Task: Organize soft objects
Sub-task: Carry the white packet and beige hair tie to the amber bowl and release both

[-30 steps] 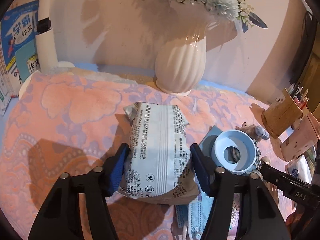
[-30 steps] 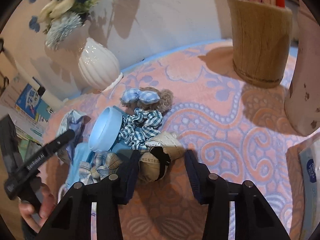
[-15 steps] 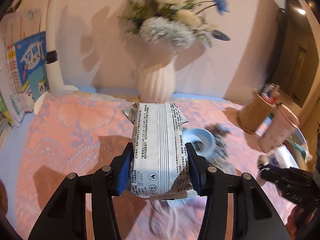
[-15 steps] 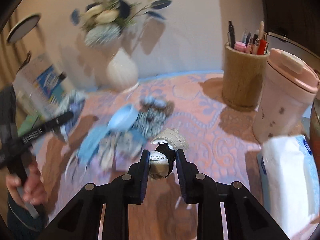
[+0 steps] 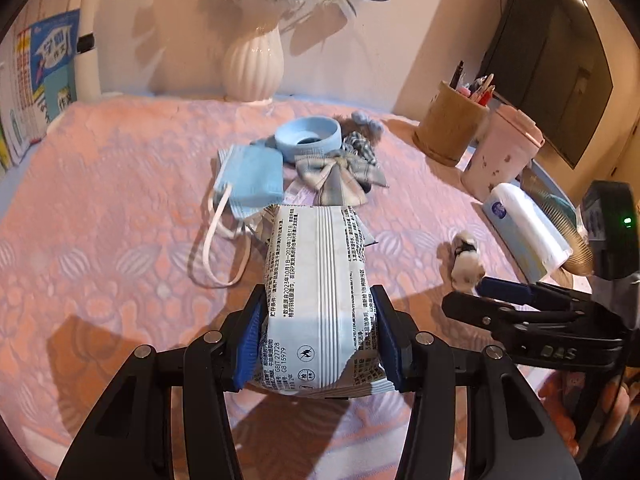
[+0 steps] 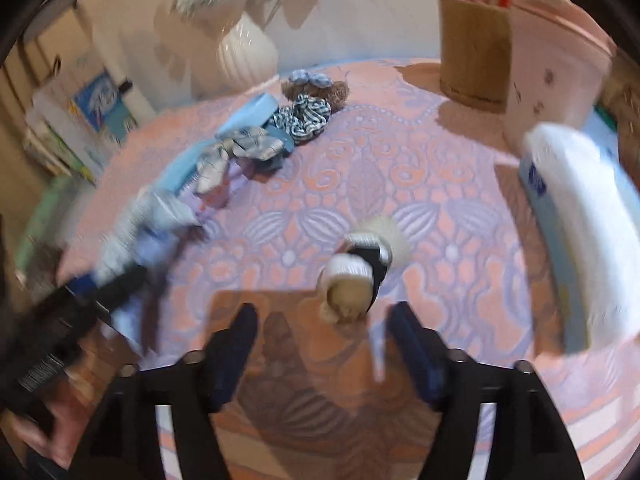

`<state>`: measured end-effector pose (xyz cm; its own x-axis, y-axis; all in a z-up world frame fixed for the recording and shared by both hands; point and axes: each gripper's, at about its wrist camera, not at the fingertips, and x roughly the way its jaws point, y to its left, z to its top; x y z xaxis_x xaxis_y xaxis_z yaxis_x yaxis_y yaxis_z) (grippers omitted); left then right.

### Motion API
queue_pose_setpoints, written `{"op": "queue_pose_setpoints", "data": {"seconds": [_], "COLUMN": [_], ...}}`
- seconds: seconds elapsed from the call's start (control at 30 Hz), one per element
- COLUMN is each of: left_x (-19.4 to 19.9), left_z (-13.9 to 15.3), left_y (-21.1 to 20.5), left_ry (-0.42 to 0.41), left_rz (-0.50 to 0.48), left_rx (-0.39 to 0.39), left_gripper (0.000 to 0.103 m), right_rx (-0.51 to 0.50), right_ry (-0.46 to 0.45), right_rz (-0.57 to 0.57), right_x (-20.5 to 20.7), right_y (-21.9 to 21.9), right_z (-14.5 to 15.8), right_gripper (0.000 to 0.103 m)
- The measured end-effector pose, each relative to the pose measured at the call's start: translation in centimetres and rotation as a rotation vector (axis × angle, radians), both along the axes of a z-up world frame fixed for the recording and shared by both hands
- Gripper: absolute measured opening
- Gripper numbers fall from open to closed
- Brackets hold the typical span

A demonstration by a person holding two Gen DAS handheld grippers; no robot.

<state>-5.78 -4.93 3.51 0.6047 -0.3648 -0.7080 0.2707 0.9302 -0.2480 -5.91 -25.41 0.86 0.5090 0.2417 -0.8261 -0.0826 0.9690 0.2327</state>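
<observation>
My left gripper is shut on a white printed wipes pack and holds it above the pink cloth. The right gripper has its jaws opening, and a small cream and black bow clip lies on the cloth just beyond its fingertips, free of the pads. The same bow clip shows in the left wrist view beside the right gripper's fingers. Farther back lie a blue face mask, a grey plaid bow, a checked scrunchie and a blue ring-shaped lid.
A white vase with flowers stands at the back. A wooden pen holder, a pink tumbler and a white tissue pack line the right side. Books stand at the left edge.
The left gripper carried the wipes pack back from the pile toward the near side. The right gripper lifted the bow clip, moved it right and let it go onto the cloth.
</observation>
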Motion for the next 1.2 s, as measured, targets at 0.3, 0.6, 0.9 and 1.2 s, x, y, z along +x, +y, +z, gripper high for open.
{"op": "queue_pose_setpoints", "data": {"seconds": [0.3, 0.6, 0.9, 1.2], "left_x": [-0.4, -0.7, -2.4, -2.3], "left_z": [-0.1, 0.1, 4.9, 11.2], "left_y": [-0.6, -1.1, -3.8, -12.1], "left_ry": [-0.027, -0.045, -0.137, -0.255], "left_rz": [0.001, 0.012, -0.064, -0.227], "left_rx": [0.039, 0.077, 0.045, 0.034], "left_gripper": [0.047, 0.047, 0.047, 0.047], "right_rx": [0.156, 0.044, 0.086, 0.062], "right_ry": [0.040, -0.041, -0.190, -0.408], "right_rz": [-0.187, -0.136, -0.140, -0.272], "right_x": [2.3, 1.3, -2.6, -6.4], "right_y": [-2.1, -0.6, -4.5, -12.3], "right_z": [0.3, 0.4, 5.2, 10.8], "right_gripper": [0.073, 0.026, 0.026, 0.026]}}
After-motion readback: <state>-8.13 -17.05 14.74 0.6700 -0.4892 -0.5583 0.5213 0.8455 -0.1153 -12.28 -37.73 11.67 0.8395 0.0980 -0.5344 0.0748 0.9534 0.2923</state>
